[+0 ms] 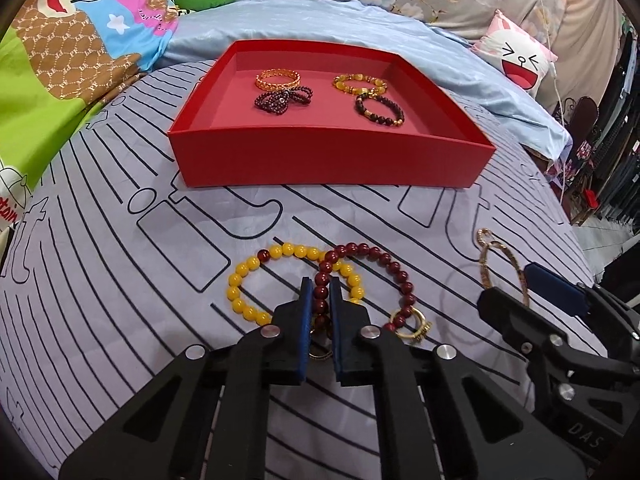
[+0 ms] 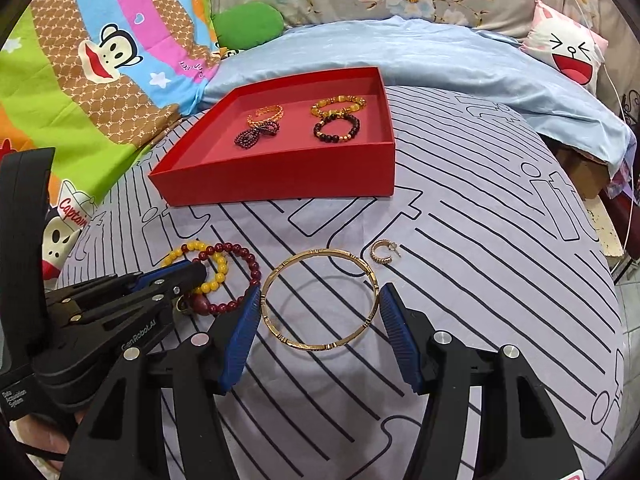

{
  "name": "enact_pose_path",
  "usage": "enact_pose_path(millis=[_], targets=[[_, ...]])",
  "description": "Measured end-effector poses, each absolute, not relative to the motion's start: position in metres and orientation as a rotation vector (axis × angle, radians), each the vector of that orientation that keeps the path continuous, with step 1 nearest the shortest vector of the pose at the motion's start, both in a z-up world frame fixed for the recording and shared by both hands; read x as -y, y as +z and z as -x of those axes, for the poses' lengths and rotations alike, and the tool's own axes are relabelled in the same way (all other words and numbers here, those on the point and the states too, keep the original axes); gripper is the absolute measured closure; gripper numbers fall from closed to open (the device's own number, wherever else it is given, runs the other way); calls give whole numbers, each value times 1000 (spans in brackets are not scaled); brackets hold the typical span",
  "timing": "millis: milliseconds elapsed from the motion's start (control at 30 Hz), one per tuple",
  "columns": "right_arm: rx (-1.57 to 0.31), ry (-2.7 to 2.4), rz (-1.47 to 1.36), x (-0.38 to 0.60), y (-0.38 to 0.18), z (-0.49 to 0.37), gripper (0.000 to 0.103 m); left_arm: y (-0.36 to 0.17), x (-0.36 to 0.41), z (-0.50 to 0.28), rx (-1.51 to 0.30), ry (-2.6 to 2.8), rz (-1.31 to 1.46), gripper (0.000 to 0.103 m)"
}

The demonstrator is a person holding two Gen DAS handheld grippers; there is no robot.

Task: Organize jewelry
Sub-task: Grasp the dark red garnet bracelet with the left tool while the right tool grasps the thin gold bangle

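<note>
My left gripper (image 1: pixel 320 300) is shut on the dark red bead bracelet (image 1: pixel 372 252), pinching its left side where it overlaps the yellow bead bracelet (image 1: pixel 256 264); both lie on the striped sheet. A gold ring (image 1: pixel 414 322) sits at the red bracelet's near end. In the right wrist view my right gripper (image 2: pixel 320 312) spans the flat gold bangle (image 2: pixel 320 254), with a blue pad against its rim on each side. The left gripper (image 2: pixel 196 274) shows at the left there, on the red beads (image 2: pixel 252 268). A small gold hoop earring (image 2: pixel 380 254) lies just beyond the bangle.
The red open box (image 1: pixel 332 156) stands farther back on the striped sheet and holds several bracelets. Behind it are a light blue quilt (image 1: pixel 360 28), cartoon bedding at the left and a cartoon pillow (image 1: pixel 520 64) at the right. The bed's edge drops off at the right.
</note>
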State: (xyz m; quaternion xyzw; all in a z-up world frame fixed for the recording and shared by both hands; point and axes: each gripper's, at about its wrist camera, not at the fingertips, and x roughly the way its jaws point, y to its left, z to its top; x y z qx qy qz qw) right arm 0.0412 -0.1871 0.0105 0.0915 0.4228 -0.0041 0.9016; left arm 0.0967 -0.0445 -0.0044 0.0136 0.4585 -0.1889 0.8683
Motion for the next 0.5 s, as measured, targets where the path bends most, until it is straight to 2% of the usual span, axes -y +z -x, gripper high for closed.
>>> enact_pose_path(millis=[500], targets=[[-827, -9, -186, 187, 36, -33, 45, 53, 50, -82, -881, -485, -10, 95]])
